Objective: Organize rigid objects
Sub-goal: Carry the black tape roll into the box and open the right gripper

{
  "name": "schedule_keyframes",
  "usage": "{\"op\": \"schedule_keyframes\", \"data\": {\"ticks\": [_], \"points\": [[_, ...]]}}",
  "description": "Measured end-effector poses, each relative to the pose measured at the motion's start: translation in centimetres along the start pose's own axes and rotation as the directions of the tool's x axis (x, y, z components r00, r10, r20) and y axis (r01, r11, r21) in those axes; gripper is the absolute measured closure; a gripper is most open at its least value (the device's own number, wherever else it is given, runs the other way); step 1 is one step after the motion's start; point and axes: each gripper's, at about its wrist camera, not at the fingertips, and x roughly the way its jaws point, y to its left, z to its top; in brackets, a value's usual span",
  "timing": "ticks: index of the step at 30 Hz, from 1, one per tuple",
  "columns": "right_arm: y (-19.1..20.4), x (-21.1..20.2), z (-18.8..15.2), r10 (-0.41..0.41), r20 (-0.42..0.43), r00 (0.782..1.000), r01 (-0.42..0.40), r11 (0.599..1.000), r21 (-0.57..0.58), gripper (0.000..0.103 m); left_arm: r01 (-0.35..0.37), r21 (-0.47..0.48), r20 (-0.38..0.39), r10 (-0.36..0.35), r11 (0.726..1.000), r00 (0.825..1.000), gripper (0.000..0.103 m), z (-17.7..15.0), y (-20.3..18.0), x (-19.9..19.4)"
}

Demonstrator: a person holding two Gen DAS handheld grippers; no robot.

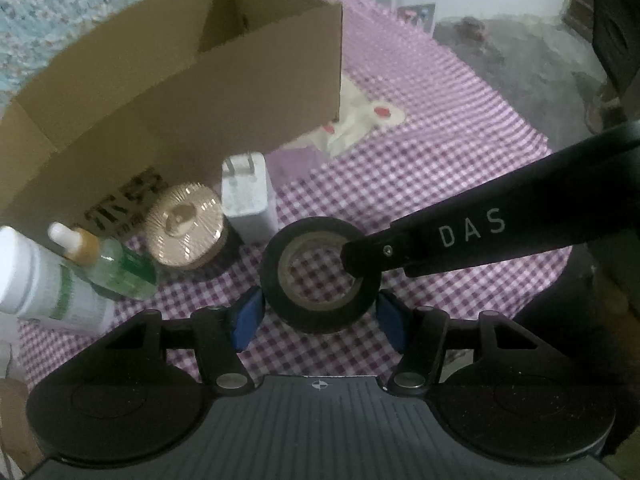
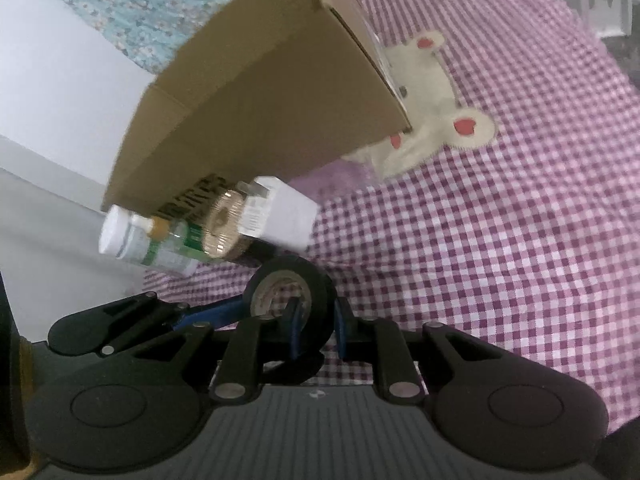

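Observation:
A black roll of tape (image 1: 320, 274) lies on the purple checked cloth, between the blue pads of my left gripper (image 1: 318, 316), which touch or nearly touch its sides. My right gripper (image 2: 318, 330) comes in from the right and is shut on the roll's rim (image 2: 316, 292), one finger (image 1: 440, 246) inside the hole. Behind the roll lie a white plug adapter (image 1: 246, 198), a gold-lidded jar (image 1: 186, 226), a clear dropper bottle (image 1: 116, 266) and a white bottle (image 1: 44, 284).
An open cardboard box (image 1: 180, 92) stands right behind the row of objects. The checked cloth (image 1: 420, 168) with a cream bear patch (image 2: 436, 116) stretches to the right. The bed edge and grey floor (image 1: 520, 60) lie beyond.

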Motion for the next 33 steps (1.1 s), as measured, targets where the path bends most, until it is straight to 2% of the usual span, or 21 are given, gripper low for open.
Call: {"op": "schedule_keyframes", "data": {"ticks": [5, 10, 14, 18, 22, 26, 30, 33], "points": [[2.4, -3.4, 0.1, 0.002, 0.070, 0.998, 0.001, 0.999, -0.048, 0.084, -0.004, -0.012, 0.084, 0.005, 1.000, 0.996, 0.042, 0.3, 0.5, -3.8], [5.8, -6.7, 0.7, 0.022, 0.152, 0.988, -0.005, 0.994, -0.112, 0.084, -0.030, -0.038, 0.177, 0.036, 0.999, 0.983, 0.042, 1.0, 1.5, -8.0], [8.8, -8.2, 2.4, 0.064, 0.195, 0.979, -0.031, 0.985, -0.171, 0.084, -0.066, -0.068, 0.237, 0.081, 0.995, 0.968, 0.042, 2.1, 3.2, -10.8], [12.0, -8.4, 5.3, 0.113, 0.202, 0.973, -0.065, 0.971, -0.231, 0.084, -0.082, -0.117, 0.257, 0.110, 0.990, 0.960, 0.042, 4.0, 6.0, -12.5], [14.7, -6.8, 9.3, 0.157, 0.152, 0.976, -0.114, 0.959, -0.261, 0.084, -0.109, -0.155, 0.222, 0.142, 0.982, 0.965, 0.042, 6.7, 9.9, -13.2], [16.2, -3.8, 14.8, 0.188, 0.076, 0.979, -0.166, 0.959, -0.232, 0.084, -0.102, -0.192, 0.166, 0.135, 0.976, 0.977, 0.042, 9.8, 14.6, -12.6], [16.4, 0.8, 19.9, 0.181, -0.008, 0.983, -0.180, 0.970, -0.163, 0.084, -0.067, -0.246, 0.070, 0.087, 0.967, 0.994, 0.042, 12.3, 19.3, -9.5], [15.9, 4.6, 22.4, 0.166, -0.059, 0.984, -0.172, 0.978, -0.120, 0.084, -0.061, -0.274, -0.001, 0.063, 0.960, 0.998, 0.042, 13.7, 22.0, -6.5]]}}
